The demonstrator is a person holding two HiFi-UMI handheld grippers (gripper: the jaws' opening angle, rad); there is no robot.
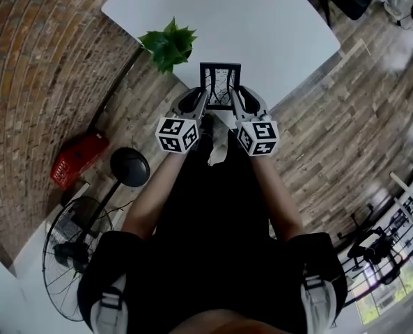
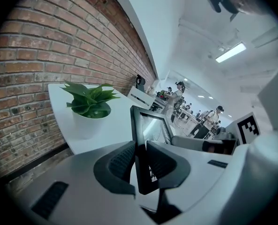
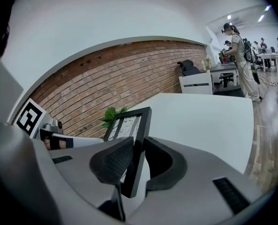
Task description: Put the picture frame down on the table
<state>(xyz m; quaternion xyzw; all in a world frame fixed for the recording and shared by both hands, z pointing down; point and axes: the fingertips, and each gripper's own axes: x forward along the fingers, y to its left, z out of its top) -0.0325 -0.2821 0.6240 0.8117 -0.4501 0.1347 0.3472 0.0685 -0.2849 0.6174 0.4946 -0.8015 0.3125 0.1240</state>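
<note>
From above, a thin black picture frame (image 1: 220, 86) holding a pale, sketchy print stands upright over the near edge of the white table (image 1: 262, 19), close to the plant (image 1: 168, 44). In the left gripper view, the left gripper (image 2: 139, 149) is clamped on one side bar. In the right gripper view, the right gripper (image 3: 138, 146) pinches the opposite bar.

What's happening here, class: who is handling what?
A person grips a black picture frame by its side edges, left tongs on one, right tongs on the other. It is upright at the near corner of the white table, close to a potted plant, and not yet laid down.
</note>
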